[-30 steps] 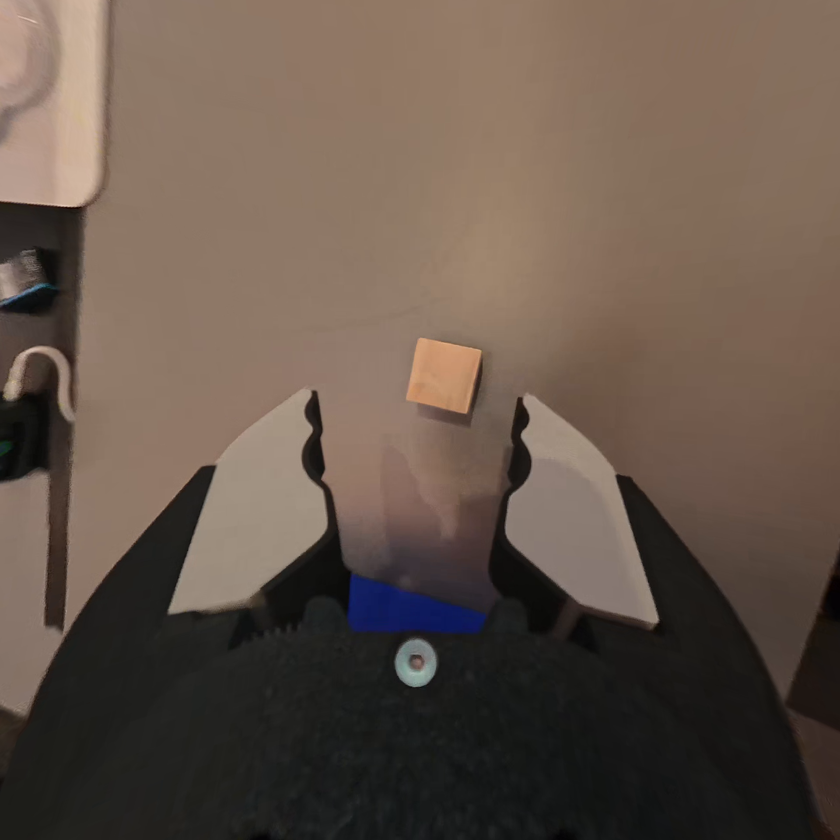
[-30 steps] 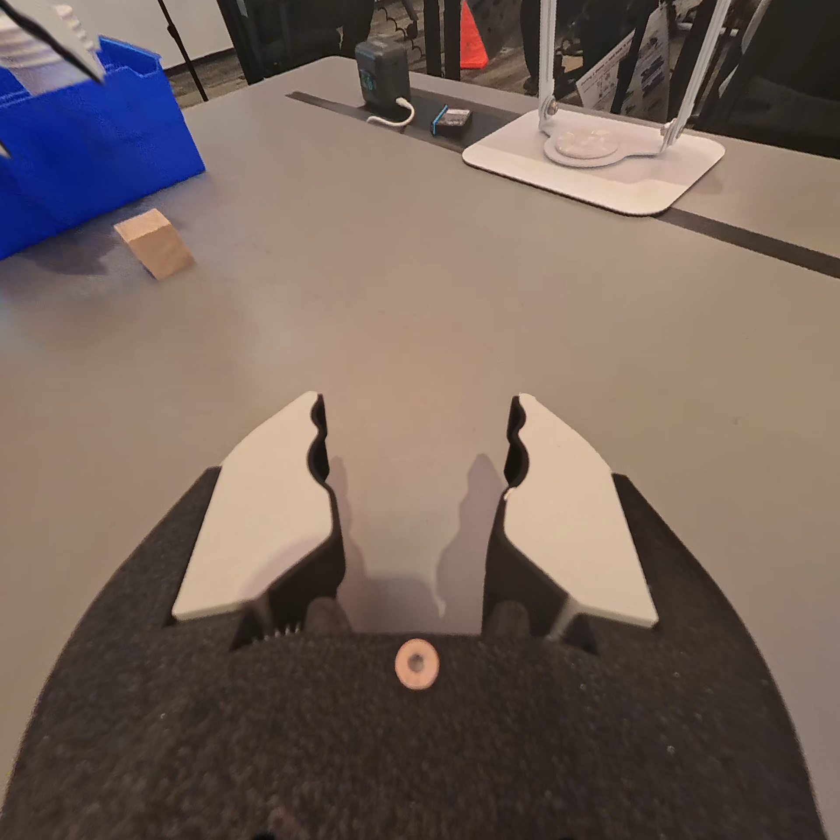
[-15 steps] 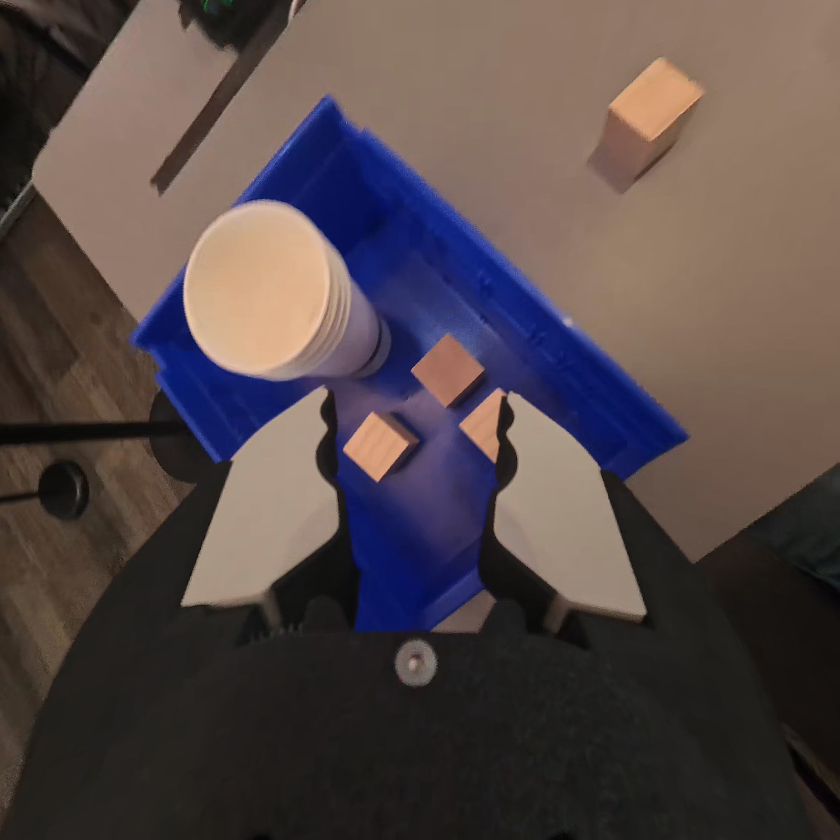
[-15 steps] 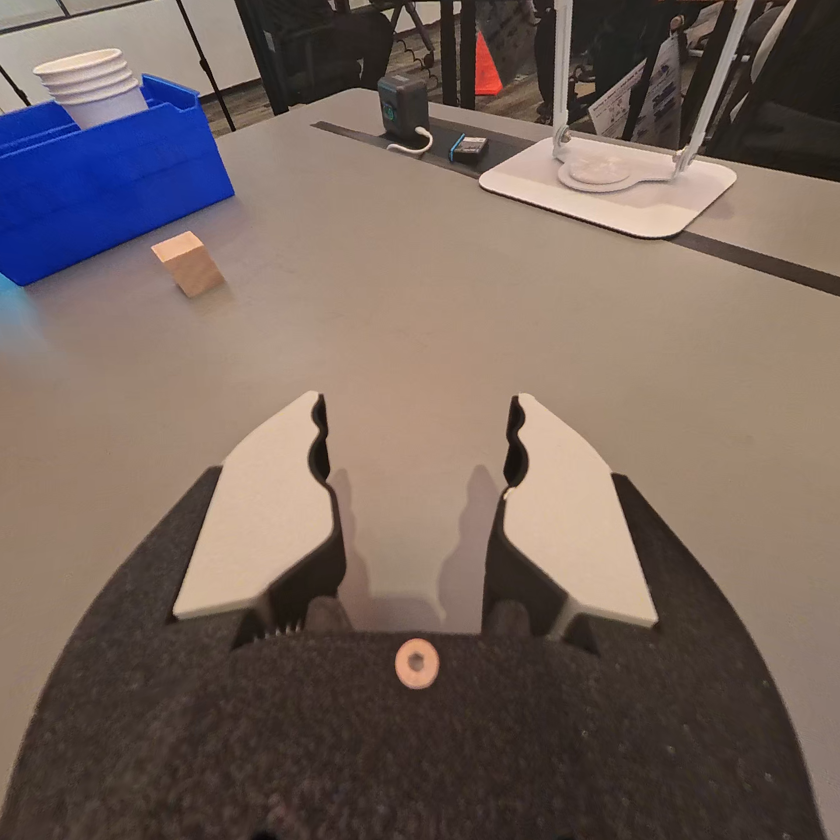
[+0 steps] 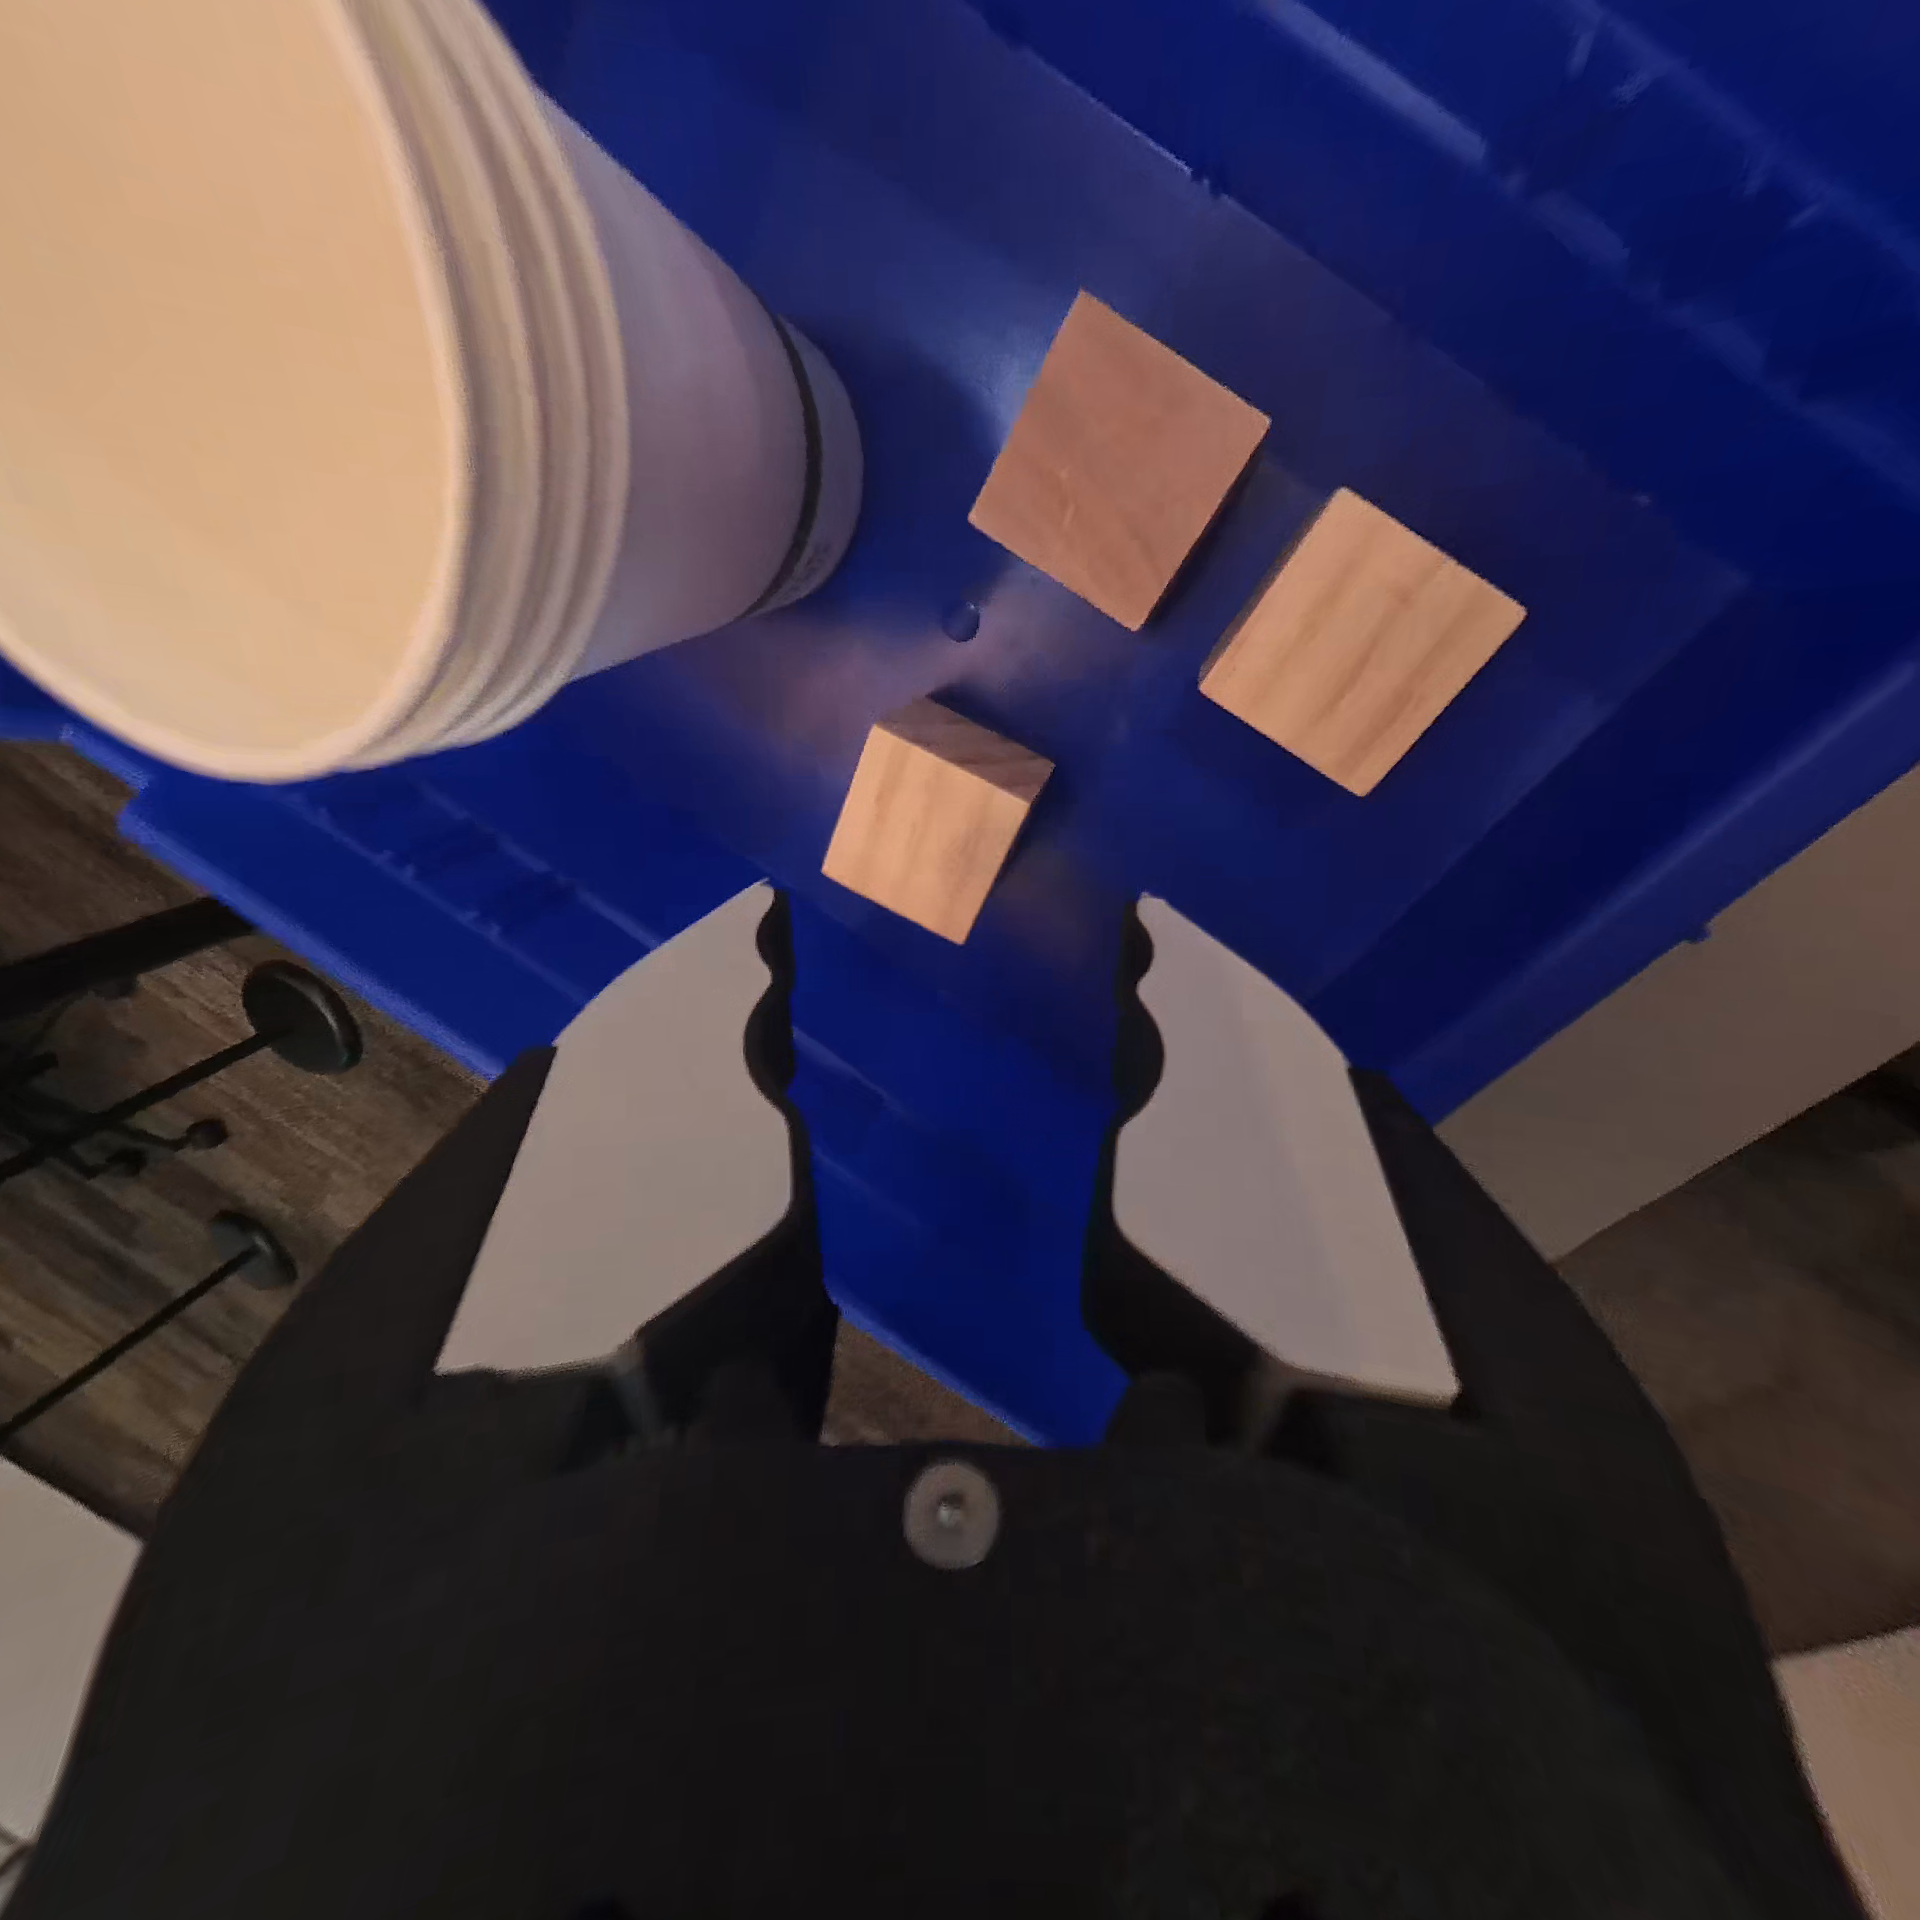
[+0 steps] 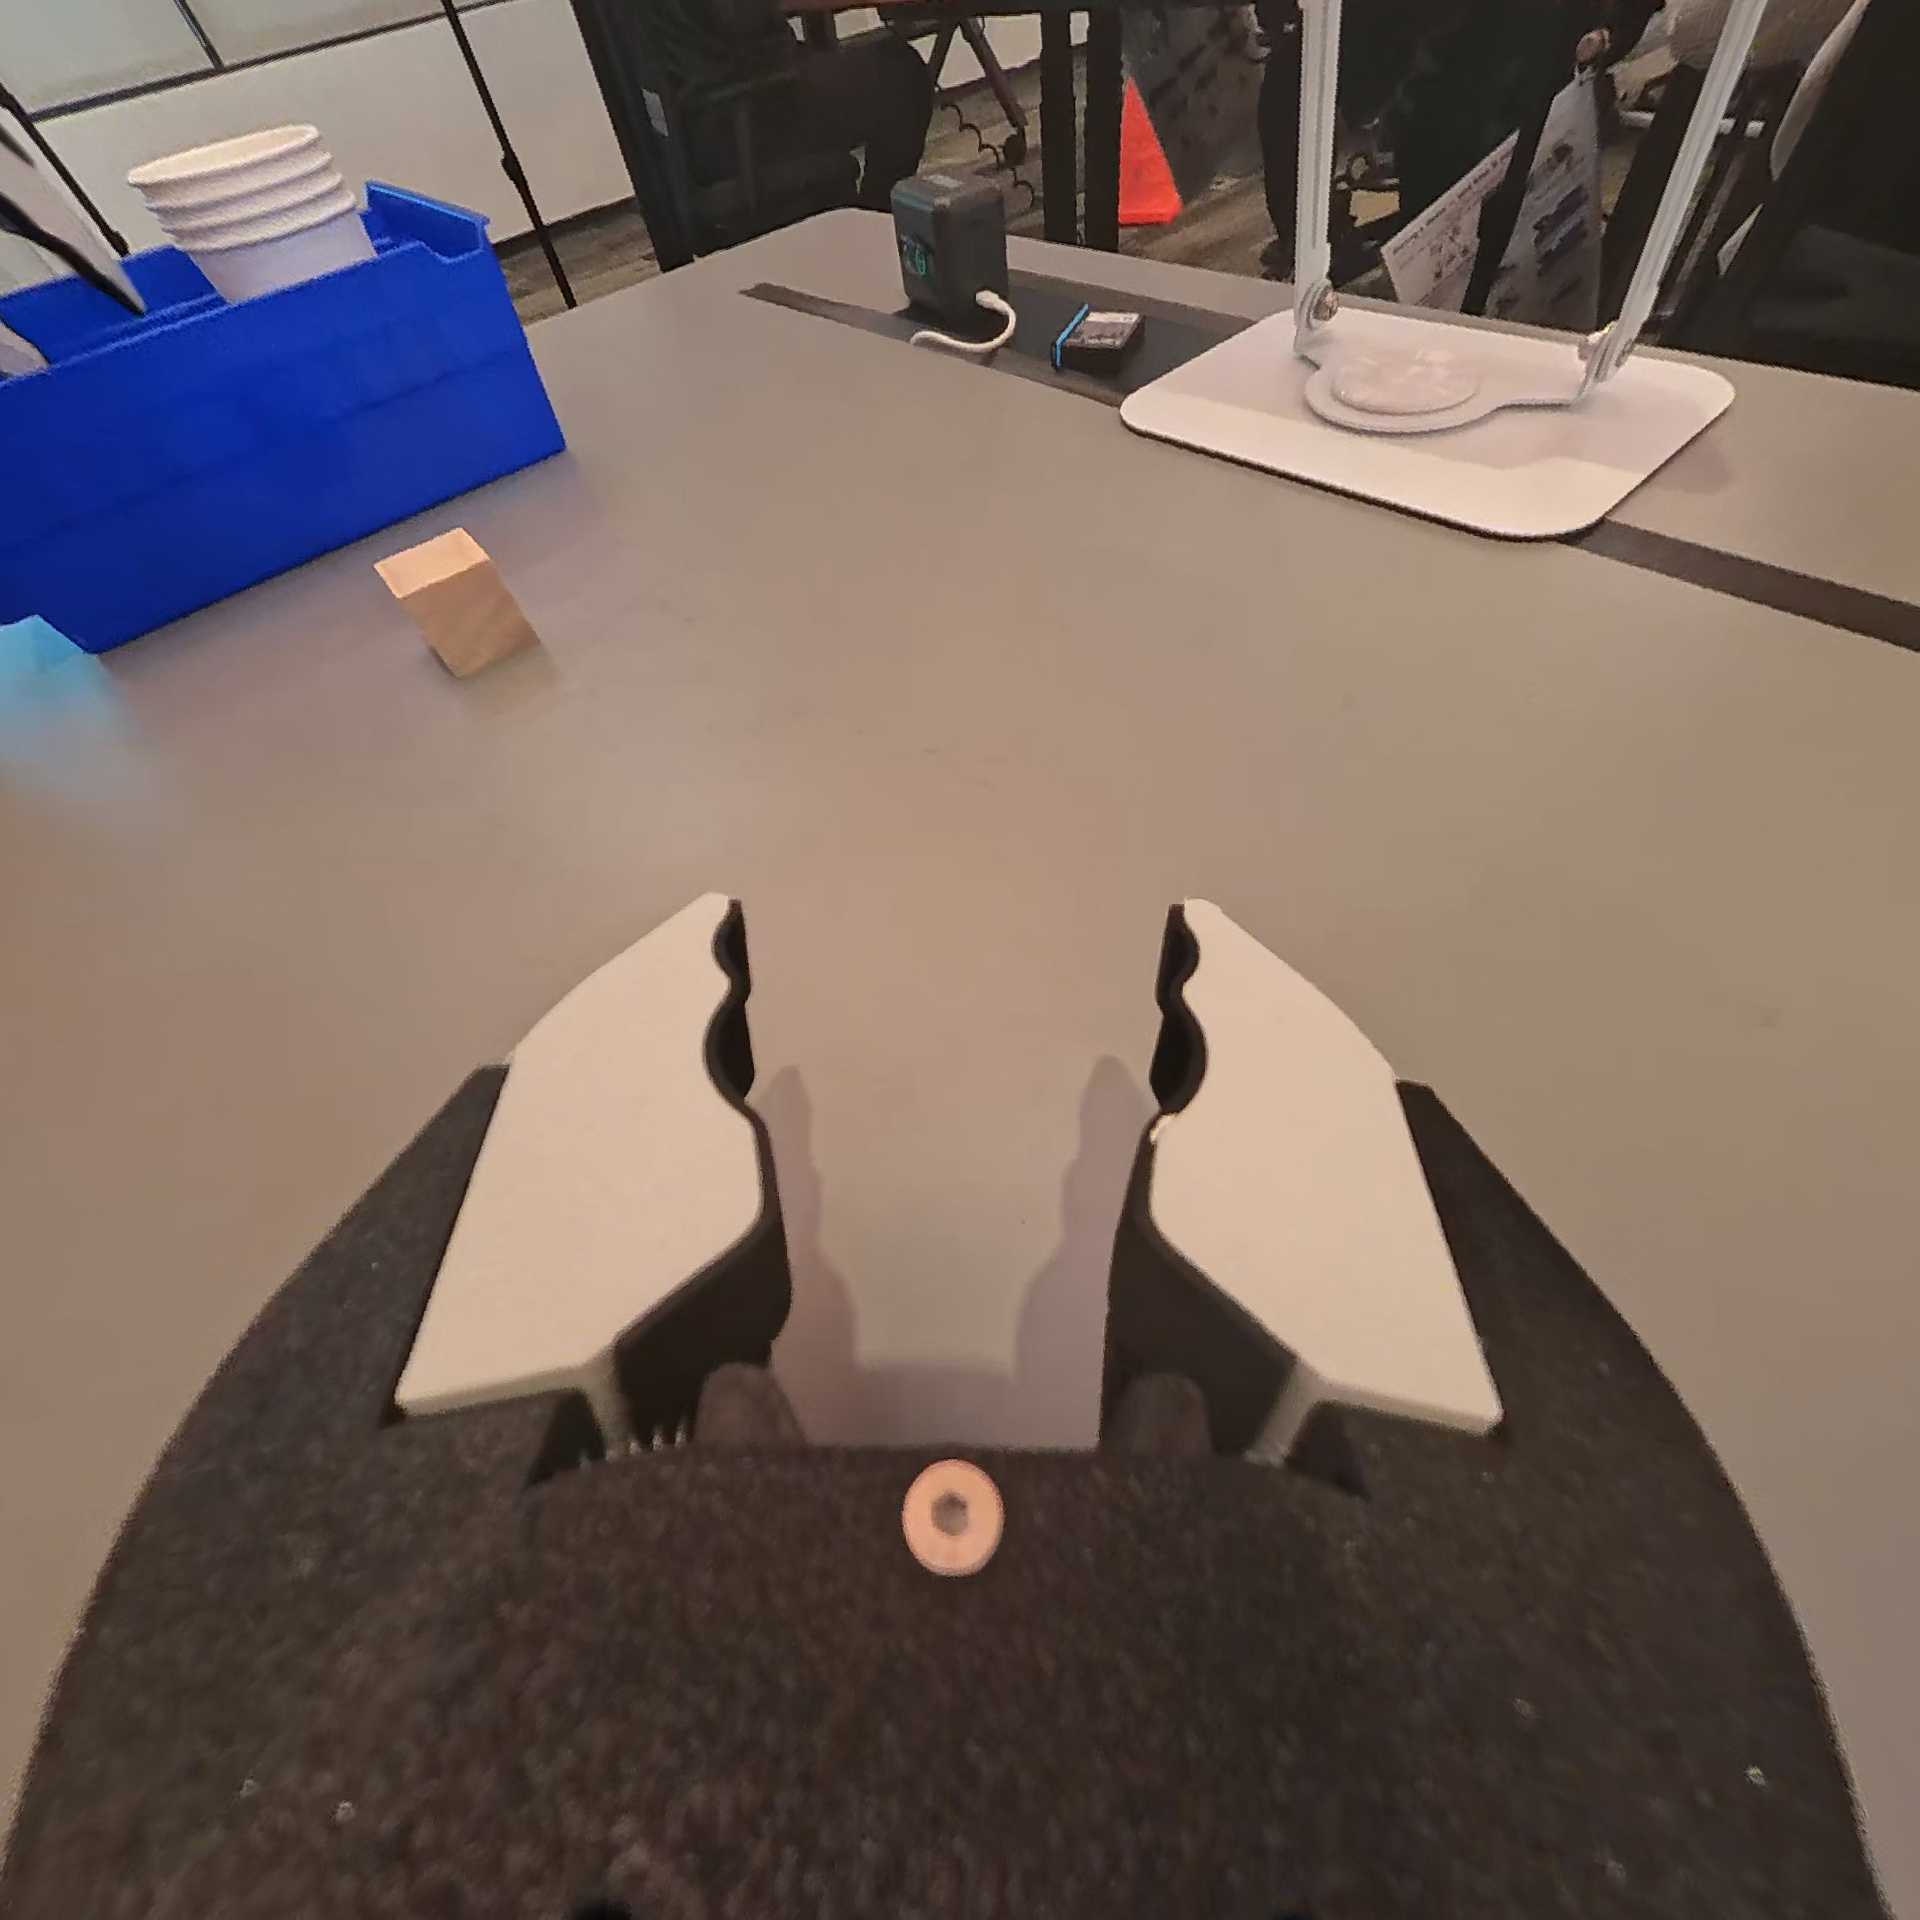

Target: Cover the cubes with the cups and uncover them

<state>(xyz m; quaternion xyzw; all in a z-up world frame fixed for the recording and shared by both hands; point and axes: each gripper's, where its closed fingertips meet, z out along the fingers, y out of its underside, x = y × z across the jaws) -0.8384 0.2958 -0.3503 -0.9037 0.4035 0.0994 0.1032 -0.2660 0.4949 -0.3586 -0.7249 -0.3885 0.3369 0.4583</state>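
Note:
My left gripper (image 5: 951,914) is open and empty, looking straight down into a blue bin (image 5: 1403,208). Three wooden cubes lie on the bin floor: the nearest (image 5: 935,831) just ahead of my fingertips, one (image 5: 1117,473) farther on, one (image 5: 1361,639) to the right. A stack of white paper cups (image 5: 343,364) stands in the bin at upper left. My right gripper (image 6: 954,914) is open and empty, low over the grey table (image 6: 1039,727). In the right wrist view a fourth cube (image 6: 457,601) sits on the table beside the bin (image 6: 260,436), with the cup stack (image 6: 255,223) rising out of it.
A white stand base (image 6: 1434,416) with metal legs sits at the far right of the table. A small black device with a white cable (image 6: 948,255) and a flat black item (image 6: 1101,338) lie on a dark strip. Chairs and an orange cone (image 6: 1143,156) stand beyond. Wooden floor (image 5: 156,1195) lies left of the bin.
My left gripper has swung from over the lone cube on the table to the bin and dropped closer to the three cubes. The right gripper has shifted slightly, still open.

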